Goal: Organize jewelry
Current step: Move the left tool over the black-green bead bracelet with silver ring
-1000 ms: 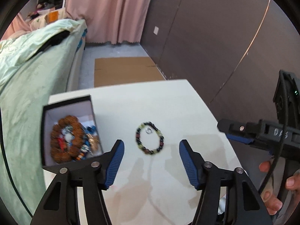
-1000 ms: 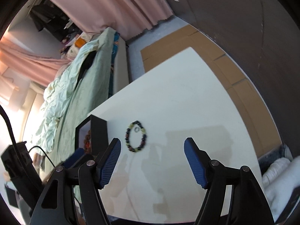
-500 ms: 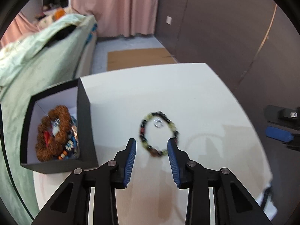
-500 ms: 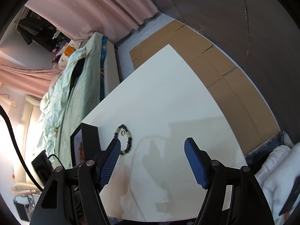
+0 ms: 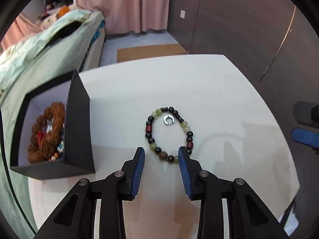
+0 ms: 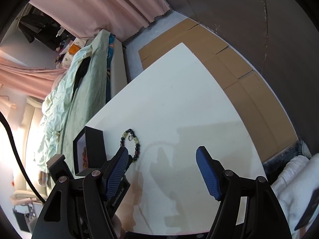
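Observation:
A beaded bracelet of black, green and dark red beads lies flat on the white table, with a small silver ring inside its loop. My left gripper is open, low over the table, its blue fingertips either side of the bracelet's near edge. A black box at the left holds brown bead bracelets. In the right wrist view the bracelet and box sit at the left. My right gripper is open and empty above the table.
A bed with a pale green cover runs along the table's left side. Cardboard sheets lie on the floor beyond the table. A dark wall stands at the right. Pink curtains hang at the back.
My left gripper has moved forward and down to the bracelet and narrowed its jaws around the bracelet's near edge. The right gripper has drawn back to the right, still open.

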{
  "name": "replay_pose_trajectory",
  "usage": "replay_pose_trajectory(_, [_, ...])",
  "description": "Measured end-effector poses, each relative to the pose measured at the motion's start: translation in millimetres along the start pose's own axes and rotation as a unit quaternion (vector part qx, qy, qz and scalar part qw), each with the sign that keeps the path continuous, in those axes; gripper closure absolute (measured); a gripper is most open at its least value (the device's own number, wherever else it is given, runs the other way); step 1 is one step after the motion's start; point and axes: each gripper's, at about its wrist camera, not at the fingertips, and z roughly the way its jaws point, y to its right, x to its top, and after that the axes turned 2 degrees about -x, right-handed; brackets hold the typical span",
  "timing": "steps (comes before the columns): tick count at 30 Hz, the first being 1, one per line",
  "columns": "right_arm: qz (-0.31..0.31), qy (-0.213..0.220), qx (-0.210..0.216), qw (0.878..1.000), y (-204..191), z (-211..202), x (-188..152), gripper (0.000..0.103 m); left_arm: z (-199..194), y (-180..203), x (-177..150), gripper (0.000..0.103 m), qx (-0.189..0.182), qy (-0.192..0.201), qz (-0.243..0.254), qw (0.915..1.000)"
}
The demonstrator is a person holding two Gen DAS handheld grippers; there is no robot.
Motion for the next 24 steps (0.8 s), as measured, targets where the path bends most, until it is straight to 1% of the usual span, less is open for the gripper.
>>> replay_pose_trajectory(1, [-0.001,-0.001,-0.001,1.000,0,1,1,0.032,0,-1,-1,0.066,-0.007,-0.003,-0.004,1.0000])
replay_pose_trajectory(2, [-0.002,-0.002,-0.002,1.000,-1,2,0,0.032,1,-3,-2,0.070,-0.015,-0.009,-0.006,0.9998])
replay_pose_trajectory(3, [-0.003,-0.003,-0.003,1.000,-2,3,-1,0.032,2,-2,-3,0.083,-0.001,-0.012,0.002,0.9999])
replay_pose_trajectory(4, [-0.004,-0.004,-0.003,1.000,-3,4,-1,0.032,0,0,-4,0.093,0.018,-0.010,0.015,0.9997])
replay_pose_trajectory(5, [-0.006,-0.005,-0.004,1.000,-4,5,-2,0.032,-3,-1,-5,0.098,0.017,-0.008,0.017,0.9997])
replay_pose_trajectory(7, [-0.010,-0.008,-0.004,1.000,-6,7,-3,0.032,-6,-6,-5,0.103,-0.003,-0.015,0.003,0.9999])
replay_pose_trajectory(8, [-0.013,-0.009,-0.003,1.000,-9,7,-3,0.032,-7,-8,-5,0.103,-0.013,-0.020,-0.002,0.9997])
replay_pose_trajectory(12, [-0.016,-0.010,0.002,1.000,-10,8,-4,0.032,-18,-10,-4,0.103,-0.025,-0.015,-0.007,0.9995])
replay_pose_trajectory(20, [0.001,-0.019,0.015,1.000,-2,13,-3,0.032,-54,-11,5,0.103,-0.065,0.019,-0.018,0.9976])
replay_pose_trajectory(22, [0.002,-0.020,0.017,1.000,-4,15,-3,0.032,-63,-14,8,0.103,-0.068,0.028,-0.023,0.9970])
replay_pose_trajectory(24, [0.000,-0.022,0.017,1.000,-6,18,-3,0.032,-62,-21,12,0.103,-0.071,0.033,-0.030,0.9965])
